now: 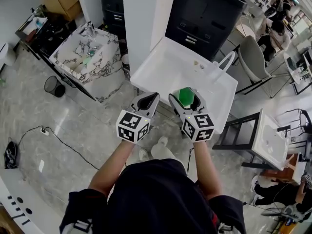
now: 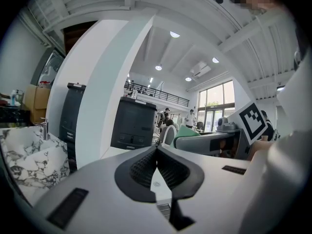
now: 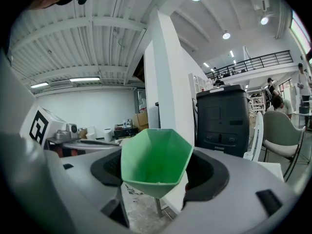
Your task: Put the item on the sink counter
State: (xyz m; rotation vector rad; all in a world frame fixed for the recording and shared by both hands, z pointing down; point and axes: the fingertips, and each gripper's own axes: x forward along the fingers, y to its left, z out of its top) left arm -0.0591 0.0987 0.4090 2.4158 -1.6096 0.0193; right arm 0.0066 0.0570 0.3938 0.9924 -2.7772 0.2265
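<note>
Your right gripper (image 1: 185, 100) clamps a green cup (image 3: 155, 162) at the near edge of the sink counter (image 1: 161, 69); your left gripper (image 1: 152, 99) is closed, empty.

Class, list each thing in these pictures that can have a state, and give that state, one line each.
left gripper: shut, nothing between its jaws.
right gripper: shut on the green cup.
green cup: held in the air, looks empty inside.
sink counter: cup not yet on it.
waste bin: upright on the floor.

Head view looks down; 2 gripper views share black cabinet (image 2: 134, 123) (image 3: 222, 116).
</note>
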